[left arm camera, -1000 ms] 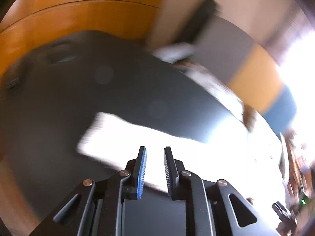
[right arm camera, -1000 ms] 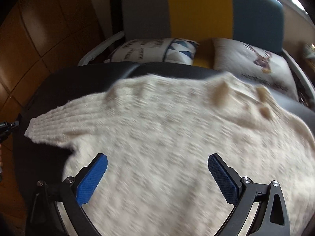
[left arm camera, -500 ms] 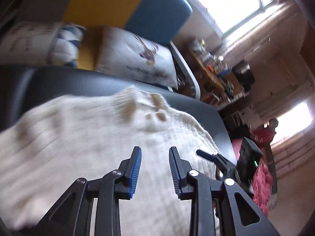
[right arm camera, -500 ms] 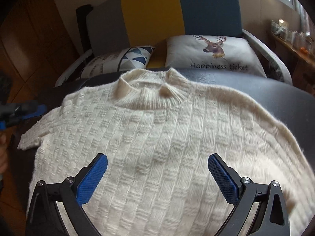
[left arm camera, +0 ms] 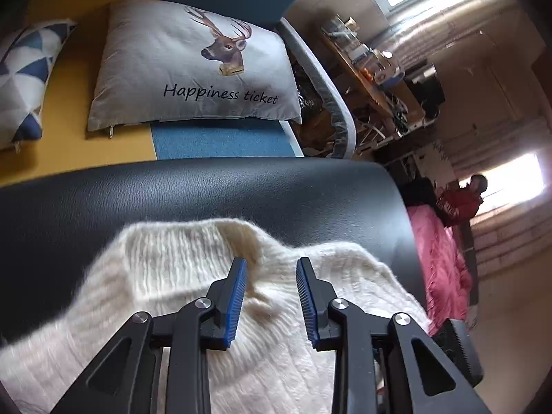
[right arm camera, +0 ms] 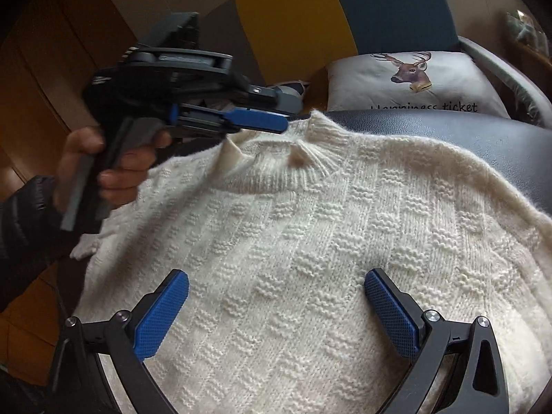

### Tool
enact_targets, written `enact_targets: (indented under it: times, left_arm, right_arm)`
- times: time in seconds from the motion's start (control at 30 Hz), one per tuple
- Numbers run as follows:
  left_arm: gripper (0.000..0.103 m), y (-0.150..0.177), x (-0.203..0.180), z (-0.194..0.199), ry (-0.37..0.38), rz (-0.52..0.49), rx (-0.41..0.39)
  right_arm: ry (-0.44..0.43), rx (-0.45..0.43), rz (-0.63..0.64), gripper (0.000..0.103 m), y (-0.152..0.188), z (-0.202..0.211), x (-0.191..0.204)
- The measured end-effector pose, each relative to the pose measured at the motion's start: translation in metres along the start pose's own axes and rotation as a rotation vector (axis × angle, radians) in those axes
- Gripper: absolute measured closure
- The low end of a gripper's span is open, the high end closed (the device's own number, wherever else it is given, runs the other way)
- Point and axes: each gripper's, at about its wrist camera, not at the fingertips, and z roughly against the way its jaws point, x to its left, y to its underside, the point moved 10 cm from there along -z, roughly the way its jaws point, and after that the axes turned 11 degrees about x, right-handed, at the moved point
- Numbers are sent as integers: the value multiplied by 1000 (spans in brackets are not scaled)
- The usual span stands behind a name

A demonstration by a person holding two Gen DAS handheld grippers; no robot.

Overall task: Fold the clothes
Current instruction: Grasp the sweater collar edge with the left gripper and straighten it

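A cream knit sweater (right arm camera: pixel 327 241) lies spread flat on a black padded table (right arm camera: pixel 483 134), its ribbed collar (right arm camera: pixel 310 145) at the far side. My left gripper (left arm camera: pixel 271 265) hovers just over the collar (left arm camera: pixel 193 252) with its jaws partly open and nothing between them. It also shows in the right wrist view (right arm camera: pixel 276 122), reaching in from the left at the collar's left edge. My right gripper (right arm camera: pixel 276 293) is wide open and empty, low over the sweater's chest.
Beyond the table stands a sofa (left arm camera: pixel 214 141) in yellow and blue with a deer cushion (left arm camera: pixel 193 65) and a triangle-patterned cushion (left arm camera: pixel 20 76). A pink cloth (left arm camera: pixel 445 265) and cluttered shelves (left arm camera: pixel 372 69) lie off the table's right end. Wooden panelling (right arm camera: pixel 51 51) is at left.
My left gripper has swung from the sleeve side across to the collar and come down close to it. My right gripper has stayed wide open over the chest and shifted a little.
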Motion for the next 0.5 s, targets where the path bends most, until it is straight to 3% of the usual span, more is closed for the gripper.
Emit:
enact_targets:
  times: [0.13, 0.23, 0.27, 0.3, 0.37, 0.43, 0.5]
  left_arm:
    - [73, -3, 1, -9, -3, -38, 25]
    - [73, 2, -17, -18, 77, -79, 86]
    - [75, 3, -23, -21, 105, -93, 107]
    - [89, 5, -33, -24, 121, -131, 123]
    - [101, 3, -49, -24, 69, -229, 88]
    - [101, -7, -56, -9, 98, -237, 5]
    - [101, -12, -48, -10, 62, -222, -10]
  right_arm:
    - [-14, -11, -6, 0, 0, 0, 2]
    - [-24, -18, -11, 0, 0, 0, 3]
    - [-29, -20, -14, 0, 0, 0, 3]
    - [-32, -21, -15, 0, 0, 0, 2]
    - [-29, -22, -15, 0, 0, -1, 2]
    - [-27, -23, -14, 0, 0, -1, 2]
    - [-35, -31, -22, 0, 0, 0, 1]
